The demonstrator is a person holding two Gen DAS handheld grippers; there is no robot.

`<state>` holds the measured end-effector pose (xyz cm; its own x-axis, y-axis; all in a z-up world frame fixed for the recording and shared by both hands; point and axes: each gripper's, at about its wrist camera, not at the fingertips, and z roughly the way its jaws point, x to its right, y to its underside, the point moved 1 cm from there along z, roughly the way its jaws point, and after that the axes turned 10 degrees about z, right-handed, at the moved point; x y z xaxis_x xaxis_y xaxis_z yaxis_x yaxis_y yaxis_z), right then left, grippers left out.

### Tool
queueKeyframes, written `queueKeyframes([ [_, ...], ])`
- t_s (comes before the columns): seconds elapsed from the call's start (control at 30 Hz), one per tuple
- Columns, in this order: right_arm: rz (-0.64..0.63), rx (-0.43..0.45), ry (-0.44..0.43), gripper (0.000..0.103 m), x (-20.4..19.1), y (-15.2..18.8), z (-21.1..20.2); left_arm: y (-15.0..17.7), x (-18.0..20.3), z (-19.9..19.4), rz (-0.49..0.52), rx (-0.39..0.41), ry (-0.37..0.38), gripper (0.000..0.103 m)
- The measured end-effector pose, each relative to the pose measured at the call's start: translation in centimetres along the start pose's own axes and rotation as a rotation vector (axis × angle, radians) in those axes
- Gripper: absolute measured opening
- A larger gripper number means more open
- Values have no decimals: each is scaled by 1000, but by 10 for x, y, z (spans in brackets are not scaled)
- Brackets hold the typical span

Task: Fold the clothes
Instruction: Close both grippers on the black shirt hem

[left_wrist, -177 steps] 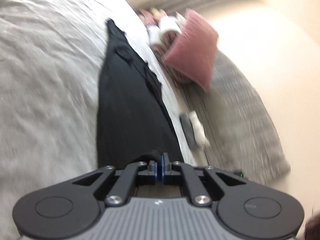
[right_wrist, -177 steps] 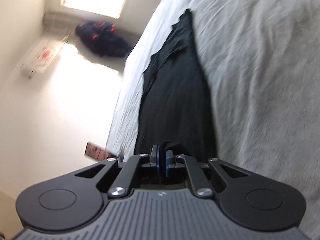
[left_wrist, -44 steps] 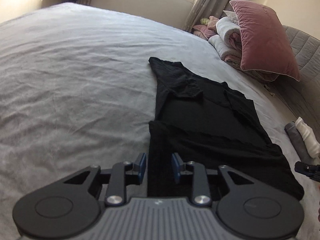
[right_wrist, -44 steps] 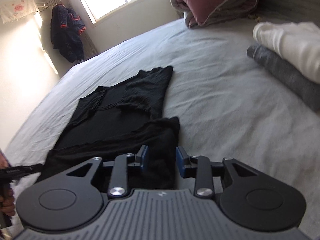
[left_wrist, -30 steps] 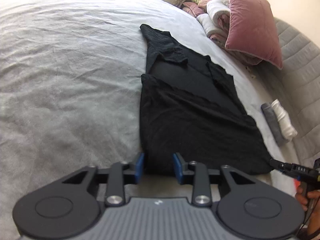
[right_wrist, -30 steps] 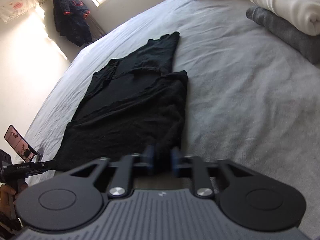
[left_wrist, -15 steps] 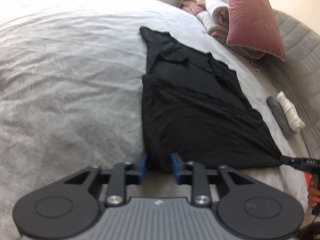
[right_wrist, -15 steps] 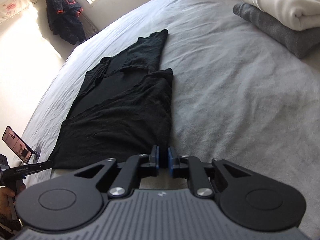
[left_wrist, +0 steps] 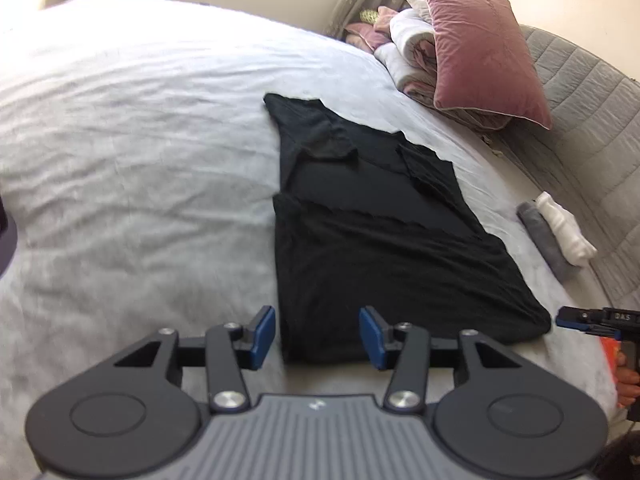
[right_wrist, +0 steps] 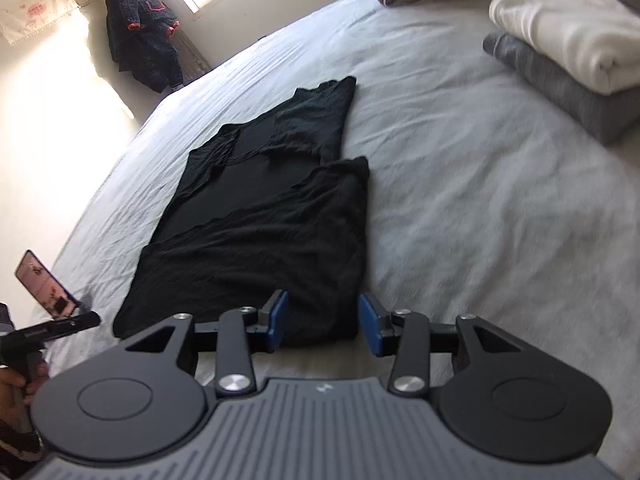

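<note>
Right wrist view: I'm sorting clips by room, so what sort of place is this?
Most likely a bedroom. A black garment lies on a bed with a pale grey cover, a pink pillow leans against the padded headboard, and a window lights the far wall.

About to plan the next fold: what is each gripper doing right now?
Left gripper: open, fingers just spread, holding nothing; black garment corner lies between them.
Right gripper: open, fingers just spread, holding nothing; the garment's other near corner lies between them.
</note>
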<state>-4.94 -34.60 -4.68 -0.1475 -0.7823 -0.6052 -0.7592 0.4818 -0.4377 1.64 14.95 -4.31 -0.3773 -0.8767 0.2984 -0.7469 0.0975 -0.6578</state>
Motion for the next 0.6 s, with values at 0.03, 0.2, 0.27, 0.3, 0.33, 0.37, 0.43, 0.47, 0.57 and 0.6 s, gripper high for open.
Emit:
queueKeyframes([
  [0.03, 25, -21, -6, 44, 3, 2, 0, 3, -4, 0, -41, -18, 24, 50],
  [0.2, 179, -104, -66, 44, 20, 14, 9, 27, -21, 10, -267, -83, 167, 49],
  [0.27, 229, -93, -84, 44, 24, 19, 16, 38, -22, 17, -369, -59, 201, 50],
  [0.3, 252, -68, -91, 44, 25, 21, 18, 44, -21, 21, -428, -34, 205, 51],
  [0.33, 277, -42, -99, 44, 26, 23, 21, 50, -21, 24, -488, -7, 207, 51],
  [0.37, 305, -7, -112, 44, 28, 25, 23, 56, -20, 27, -538, 28, 202, 51],
  [0.43, 364, 65, -141, 44, 31, 30, 28, 63, -17, 30, -599, 103, 178, 50],
  [0.47, 382, 96, -156, 44, 32, 31, 29, 65, -15, 31, -620, 139, 165, 48],
  [0.57, 409, 184, -187, 44, 32, 36, 35, 71, -7, 34, -645, 233, 120, 44],
  [0.6, 401, 211, -182, 43, 30, 38, 37, 72, -2, 35, -638, 259, 100, 42],
])
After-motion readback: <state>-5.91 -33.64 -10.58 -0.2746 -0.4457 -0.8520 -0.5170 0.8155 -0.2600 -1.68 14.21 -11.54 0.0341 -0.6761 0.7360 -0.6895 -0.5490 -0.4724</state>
